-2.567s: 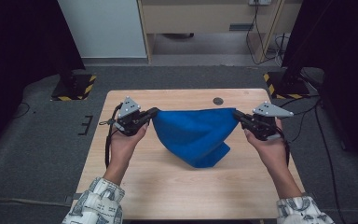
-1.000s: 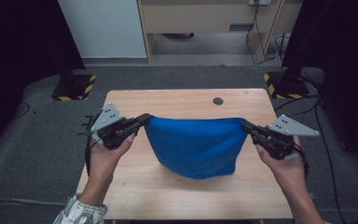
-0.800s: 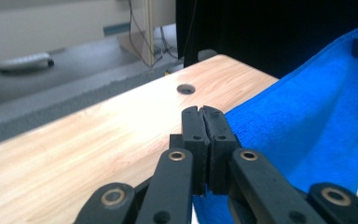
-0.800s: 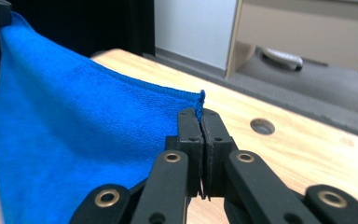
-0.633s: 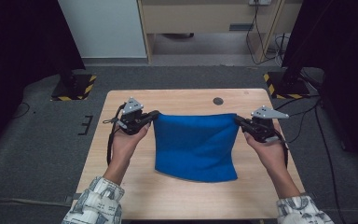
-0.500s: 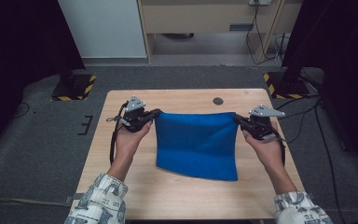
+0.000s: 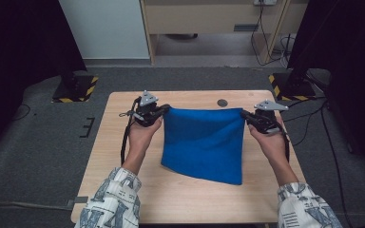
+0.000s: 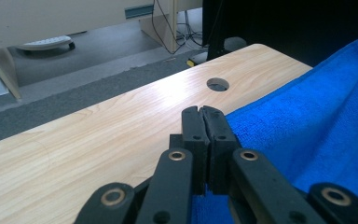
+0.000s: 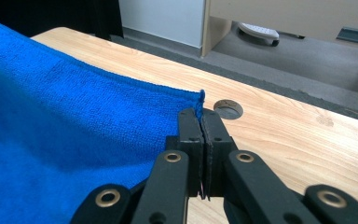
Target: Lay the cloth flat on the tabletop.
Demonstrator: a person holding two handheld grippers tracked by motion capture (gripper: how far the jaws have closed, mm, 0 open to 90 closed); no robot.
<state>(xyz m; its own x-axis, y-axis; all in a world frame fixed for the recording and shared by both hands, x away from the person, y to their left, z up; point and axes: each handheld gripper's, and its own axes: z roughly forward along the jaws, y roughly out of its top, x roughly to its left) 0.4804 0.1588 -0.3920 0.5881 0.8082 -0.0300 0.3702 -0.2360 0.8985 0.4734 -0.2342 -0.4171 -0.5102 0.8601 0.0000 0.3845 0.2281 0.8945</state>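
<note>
The blue cloth (image 7: 203,142) hung in the air a moment ago; now it has come down and lies mostly flat on the desk (image 7: 119,128). The left gripper (image 7: 164,109) and right gripper (image 7: 245,114) each pinch a far corner with jaws pressed together, so letting go looks next

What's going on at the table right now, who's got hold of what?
A person is handling a blue cloth with a gripper in each hand. The left gripper is shut on the cloth's far left corner, and the right gripper is shut on its far right corner, so the far edge is stretched between them. The rest of the cloth lies spread on the wooden table, toward the person. A round hole in the tabletop sits just beyond the cloth.
</note>
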